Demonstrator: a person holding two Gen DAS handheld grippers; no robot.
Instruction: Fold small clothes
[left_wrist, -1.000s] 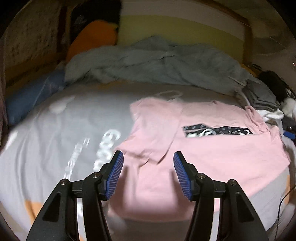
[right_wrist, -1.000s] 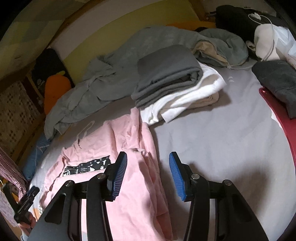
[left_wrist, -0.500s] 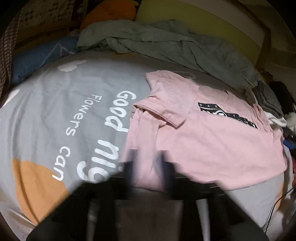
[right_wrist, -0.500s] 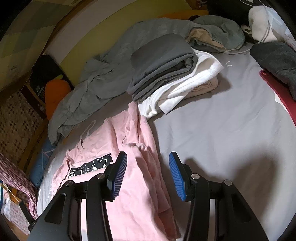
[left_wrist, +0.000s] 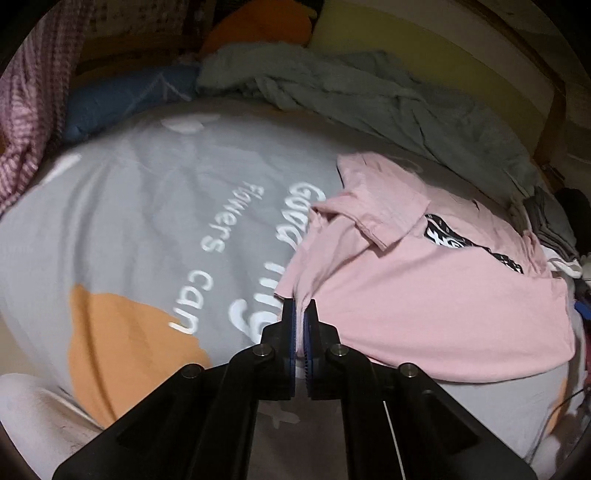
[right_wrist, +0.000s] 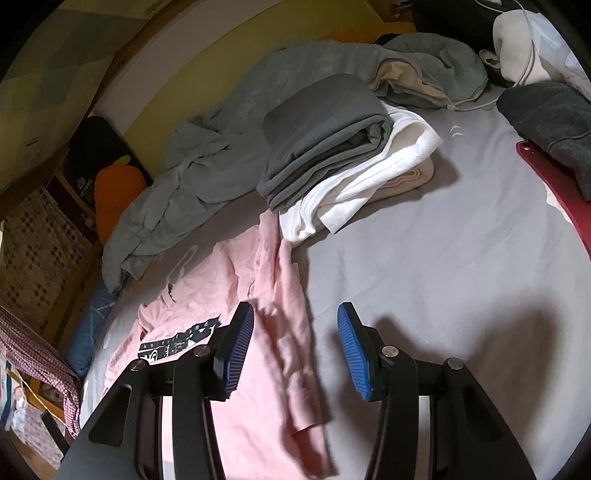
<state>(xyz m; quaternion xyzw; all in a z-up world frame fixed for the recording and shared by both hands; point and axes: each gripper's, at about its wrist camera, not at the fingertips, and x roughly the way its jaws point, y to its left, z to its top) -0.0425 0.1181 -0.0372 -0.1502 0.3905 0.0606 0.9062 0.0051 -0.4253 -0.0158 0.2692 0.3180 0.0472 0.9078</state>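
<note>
Grey bedsheet (left_wrist: 140, 221) with white lettering and an orange patch fills most of what we see, a rumpled grey-green blanket (left_wrist: 369, 99) bunched along its far side. On the sheet we find the pink T-shirt (left_wrist: 424, 295) spread flat with one sleeve folded over its black print. Beyond it a folded grey garment (right_wrist: 321, 136) sits on white clothes (right_wrist: 369, 177). Our left gripper (left_wrist: 300, 314) pinches the shirt's lower corner, while our right gripper (right_wrist: 295, 332) hangs half-open and empty above the shirt's rumpled side edge
</note>
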